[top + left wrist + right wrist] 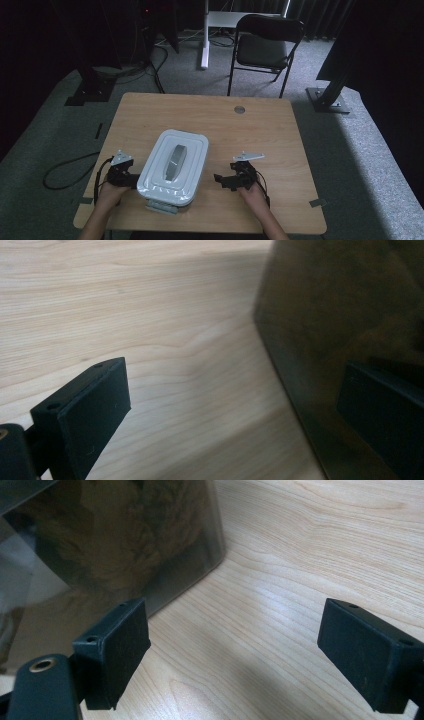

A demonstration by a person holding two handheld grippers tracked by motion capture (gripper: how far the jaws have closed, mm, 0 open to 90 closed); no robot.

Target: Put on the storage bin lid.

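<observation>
Table point(250, 130) of light wood carries a lidded box point(172, 167) near its front edge. Lid is white with a grey handle; the walls are dark and see-through. Left gripper point(131, 179) stands against the box's left side, jaws wide apart, one jaw at the wall. Right gripper point(222, 181) is just right of the box, not touching, jaws also wide.
</observation>
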